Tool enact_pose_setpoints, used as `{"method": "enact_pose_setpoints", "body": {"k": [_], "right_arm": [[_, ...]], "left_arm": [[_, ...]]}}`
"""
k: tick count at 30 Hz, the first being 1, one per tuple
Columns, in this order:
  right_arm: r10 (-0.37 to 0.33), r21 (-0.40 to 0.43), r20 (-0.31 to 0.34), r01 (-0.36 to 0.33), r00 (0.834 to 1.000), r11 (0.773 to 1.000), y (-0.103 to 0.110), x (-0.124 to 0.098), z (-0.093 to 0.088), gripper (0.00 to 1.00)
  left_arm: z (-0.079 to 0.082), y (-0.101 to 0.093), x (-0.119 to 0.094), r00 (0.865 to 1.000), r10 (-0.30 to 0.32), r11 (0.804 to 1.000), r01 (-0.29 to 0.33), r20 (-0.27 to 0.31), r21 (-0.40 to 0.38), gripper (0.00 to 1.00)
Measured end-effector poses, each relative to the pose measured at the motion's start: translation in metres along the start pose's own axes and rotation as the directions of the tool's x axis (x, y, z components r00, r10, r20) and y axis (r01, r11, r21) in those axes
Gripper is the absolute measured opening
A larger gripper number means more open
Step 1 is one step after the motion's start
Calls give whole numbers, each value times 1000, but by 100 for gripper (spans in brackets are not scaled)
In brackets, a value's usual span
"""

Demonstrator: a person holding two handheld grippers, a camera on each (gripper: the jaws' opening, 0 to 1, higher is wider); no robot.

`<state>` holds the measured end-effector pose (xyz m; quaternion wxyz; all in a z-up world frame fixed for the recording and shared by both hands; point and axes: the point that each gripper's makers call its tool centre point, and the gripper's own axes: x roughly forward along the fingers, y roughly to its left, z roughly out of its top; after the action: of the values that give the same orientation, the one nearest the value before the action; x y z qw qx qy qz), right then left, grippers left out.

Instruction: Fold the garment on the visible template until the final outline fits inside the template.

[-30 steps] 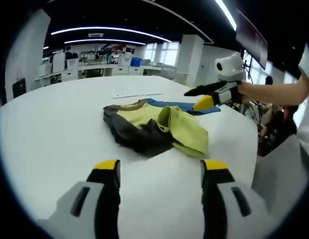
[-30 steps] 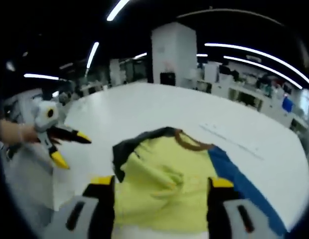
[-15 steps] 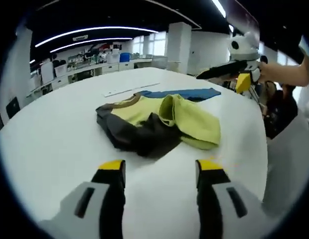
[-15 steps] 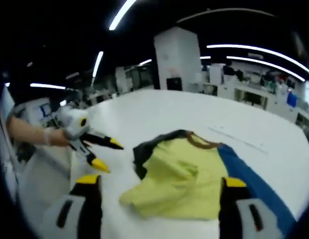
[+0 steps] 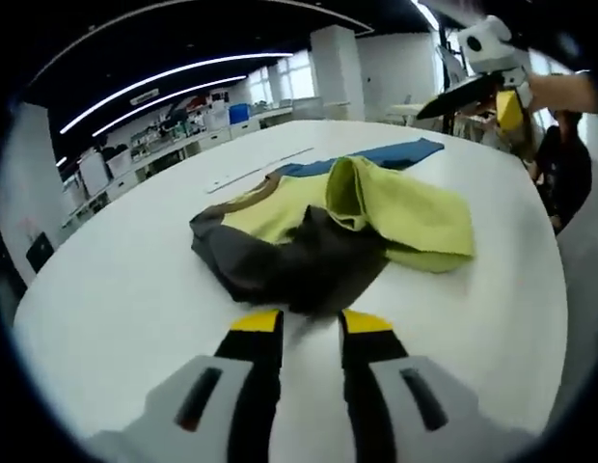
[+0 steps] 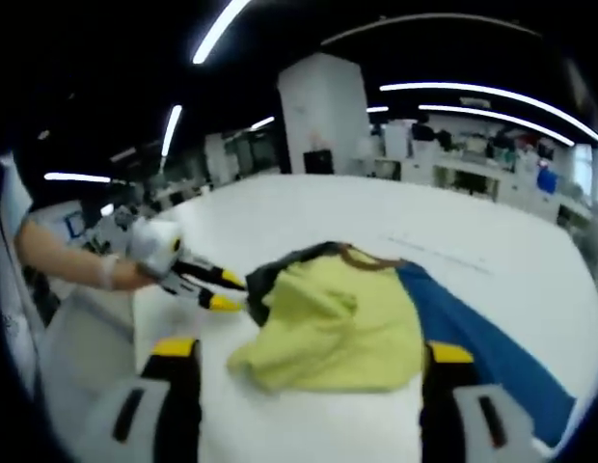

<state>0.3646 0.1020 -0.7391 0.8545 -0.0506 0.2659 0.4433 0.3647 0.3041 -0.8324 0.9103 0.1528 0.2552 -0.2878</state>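
While the crumpled garment [image 5: 328, 227] lay in a heap on the white table [image 5: 116, 289], well away from its edges, the left claw [image 5: 309, 323] had its jaws nearly closed at the dark hem, but I could not tell if they gripped the cloth. The right claw [image 6: 307, 349] was wide open and held nothing. A thin strip [image 5: 260, 168] lay beyond the garment.

No readable text, labels, brands or numbers in either of my views. The garment [image 5: 328, 227] carries no legible print, and neither does the counter [image 5: 116, 299]. The background shelves and desks at 11 o'clock in my left gripper view are too blurred and small to read anything.
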Motion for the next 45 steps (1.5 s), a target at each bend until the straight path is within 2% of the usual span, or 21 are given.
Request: {"method": "enact_pose_setpoints", "body": {"k": [6, 10, 13, 16, 17, 19, 26, 32, 33, 39, 45], "right_arm": [[-6, -6, -9, 6, 1000, 1000, 3, -4, -9, 91], [-8, 2, 3, 8, 1000, 1000, 11, -6, -12, 89], [-23, -6, -6, 23, 1000, 1000, 14, -7, -17, 87], [-22, 45, 13, 21, 1000, 999, 16, -11, -17, 87], [-32, 36, 11, 32, 999, 999, 16, -12, -19, 86], [-44, 18, -2, 44, 999, 999, 15, -13, -22, 86], [-41, 31, 14, 40, 999, 999, 27, -19, -20, 85], [-54, 38, 35, 53, 998, 998, 43, -28, -17, 84], [-56, 39, 35, 54, 998, 998, 46, -29, -17, 84], [-84, 51, 49, 81, 995, 995, 62, -35, -17, 84], [-122, 69, 68, 117, 990, 991, 78, -40, -9, 85]], "left_arm": [[5, 0, 5, 1000, 13, 1000, -13, 9, 6, 15], [4, -1, 9, 1000, 5, 1000, -5, 7, -16, 0], [3, -4, 9, 1000, 0, 998, 0, -1, -69, 0], [3, -2, 3, 1000, 3, 994, -2, 10, -107, 0], [4, -1, 1, 1000, 3, 993, -1, 15, -121, 0], [10, 0, -5, 1000, 4, 991, -1, 23, -135, 0], [22, 3, -29, 999, 11, 989, -5, 34, -148, 0], [32, 13, -55, 999, 24, 986, -16, 49, -163, 0], [33, 17, -61, 998, 26, 981, -15, 58, -191, 0], [31, 38, -87, 998, 36, 971, -22, 55, -238, 0], [22, 51, -109, 999, 23, 977, -18, 23, -212, 0]]}}
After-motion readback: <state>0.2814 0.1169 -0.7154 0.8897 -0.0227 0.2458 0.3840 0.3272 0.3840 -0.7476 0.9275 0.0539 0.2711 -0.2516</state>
